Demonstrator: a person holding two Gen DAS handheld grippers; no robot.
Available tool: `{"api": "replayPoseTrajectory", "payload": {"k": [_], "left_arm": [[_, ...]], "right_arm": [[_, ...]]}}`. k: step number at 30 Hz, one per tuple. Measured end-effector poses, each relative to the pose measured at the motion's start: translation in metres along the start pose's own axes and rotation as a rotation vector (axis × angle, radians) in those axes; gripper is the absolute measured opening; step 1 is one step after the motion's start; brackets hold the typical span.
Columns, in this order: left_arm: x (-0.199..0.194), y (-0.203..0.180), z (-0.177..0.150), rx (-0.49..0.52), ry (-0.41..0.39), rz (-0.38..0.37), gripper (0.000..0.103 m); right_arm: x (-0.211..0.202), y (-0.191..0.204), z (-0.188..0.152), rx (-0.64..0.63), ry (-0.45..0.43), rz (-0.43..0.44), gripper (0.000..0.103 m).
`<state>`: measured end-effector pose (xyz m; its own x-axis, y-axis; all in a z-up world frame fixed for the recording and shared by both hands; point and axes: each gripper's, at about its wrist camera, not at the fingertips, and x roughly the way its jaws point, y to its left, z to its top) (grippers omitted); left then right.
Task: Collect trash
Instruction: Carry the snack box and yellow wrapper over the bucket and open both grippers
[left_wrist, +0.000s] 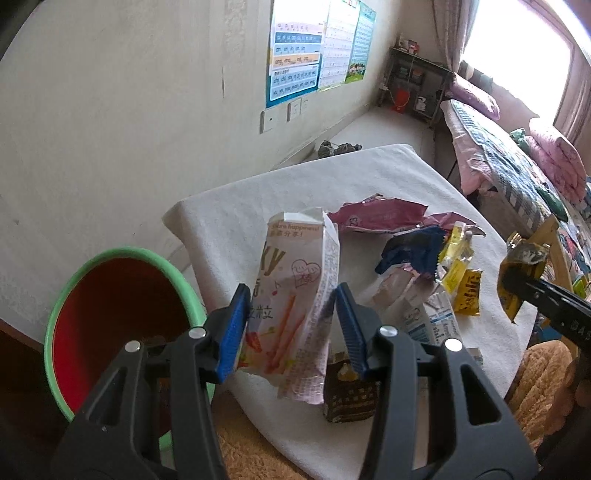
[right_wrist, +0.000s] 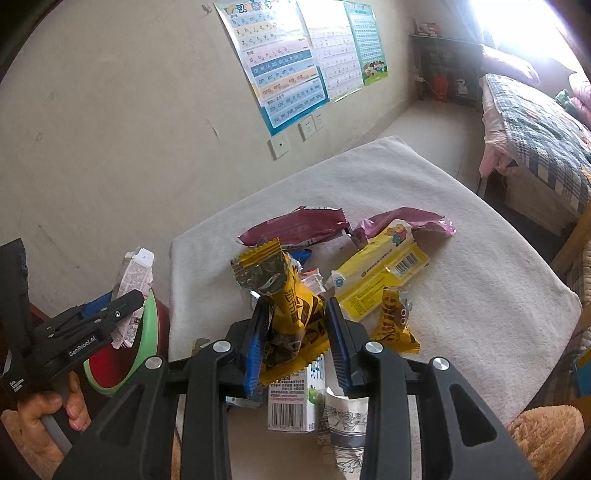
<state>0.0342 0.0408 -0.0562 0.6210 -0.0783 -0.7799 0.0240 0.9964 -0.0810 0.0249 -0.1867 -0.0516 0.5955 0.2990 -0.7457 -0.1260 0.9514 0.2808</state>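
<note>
From the left wrist camera, the left gripper (left_wrist: 290, 325) clasped a crumpled white snack box (left_wrist: 295, 295) printed with biscuit sticks, holding it upright above the near edge of the white-covered table (left_wrist: 258, 192). Just left of the table stood one bin (left_wrist: 122, 332), red inside with a green rim; the part of its inside that showed held nothing I could make out. On the table lay a heap of trash: two maroon wrappers (left_wrist: 376, 216), one dark blue wrapper (left_wrist: 410, 249), three small yellow packets (left_wrist: 458, 258), and a brown carton (left_wrist: 349, 398) under the box. At the right edge the right gripper (left_wrist: 517, 275) pinched a yellow and brown wrapper (left_wrist: 515, 280) clear of the table.

From the right wrist camera, the right gripper (right_wrist: 295, 332) was clamped on that same yellow wrapper (right_wrist: 291, 306), raised over the heap. Only this view showed a long yellow box with a barcode (right_wrist: 380, 277), a small carton with a barcode (right_wrist: 295, 402) below the fingers, and the person's hand (right_wrist: 44, 417) on the left gripper (right_wrist: 110, 314), which held the snack box (right_wrist: 135, 284) above the bin's rim (right_wrist: 147, 332)
</note>
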Motion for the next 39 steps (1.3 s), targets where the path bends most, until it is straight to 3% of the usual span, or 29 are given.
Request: {"api": "replayPoseTrajectory", "payload": {"k": [16,39], "left_arm": [[-0.006,0.031,0.000,-0.051,-0.019,0.060,0.046],[-0.007,0.106,-0.030,-0.175,0.014,0.145,0.046]], "right_arm": [[0.000,0.033,-0.001,-0.069,0.007,0.047,0.032],[0.026,0.084,-0.005,-0.183,0.075,0.080,0.032]]}}
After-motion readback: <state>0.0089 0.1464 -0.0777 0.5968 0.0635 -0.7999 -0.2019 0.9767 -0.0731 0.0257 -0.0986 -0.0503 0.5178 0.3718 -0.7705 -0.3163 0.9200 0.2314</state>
